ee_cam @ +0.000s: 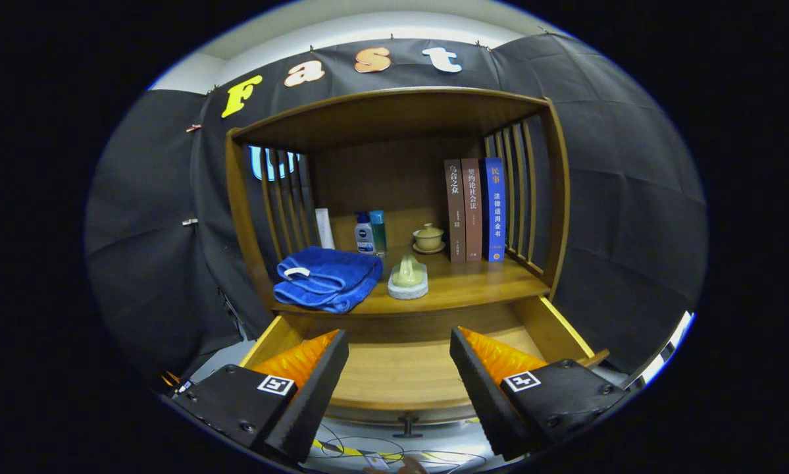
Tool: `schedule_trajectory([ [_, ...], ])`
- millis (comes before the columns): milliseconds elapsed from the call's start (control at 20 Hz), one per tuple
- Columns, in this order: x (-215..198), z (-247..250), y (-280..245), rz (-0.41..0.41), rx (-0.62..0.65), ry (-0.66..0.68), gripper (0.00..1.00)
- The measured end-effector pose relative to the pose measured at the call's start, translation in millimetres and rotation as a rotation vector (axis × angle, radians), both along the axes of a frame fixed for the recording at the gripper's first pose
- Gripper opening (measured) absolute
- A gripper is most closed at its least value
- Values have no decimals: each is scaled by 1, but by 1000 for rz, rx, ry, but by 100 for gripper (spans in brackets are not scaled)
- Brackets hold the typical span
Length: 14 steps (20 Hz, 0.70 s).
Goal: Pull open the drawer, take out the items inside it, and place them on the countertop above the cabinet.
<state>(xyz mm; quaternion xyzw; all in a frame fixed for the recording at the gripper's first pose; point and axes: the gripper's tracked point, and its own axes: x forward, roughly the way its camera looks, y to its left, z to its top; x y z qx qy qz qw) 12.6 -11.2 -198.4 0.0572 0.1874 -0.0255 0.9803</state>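
Hovering wide open, holding nothing, black-and-orange two-finger gripper [399, 368] over pulled-out bare wooden drawer [401, 375]; folded blue towel [328, 278] and green soap on pale dish [408, 276] resting above on wooden countertop [480, 283], apparently already unloaded.

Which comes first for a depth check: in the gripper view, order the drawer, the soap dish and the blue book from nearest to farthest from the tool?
From the open tool:
1. Drawer, open, its floor between the fingers.
2. Soap dish, beyond them, at the countertop's front, beside the blue towel.
3. Blue book, upright at the back right.
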Motion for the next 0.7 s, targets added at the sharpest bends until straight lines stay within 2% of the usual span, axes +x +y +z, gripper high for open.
schedule_trajectory([
  [150,-29,-33,3,0,6,0,100],
  [350,-45,-75,1,-24,53,8,99],
  [700,-37,-122,-4,-36,42,62,99],
])
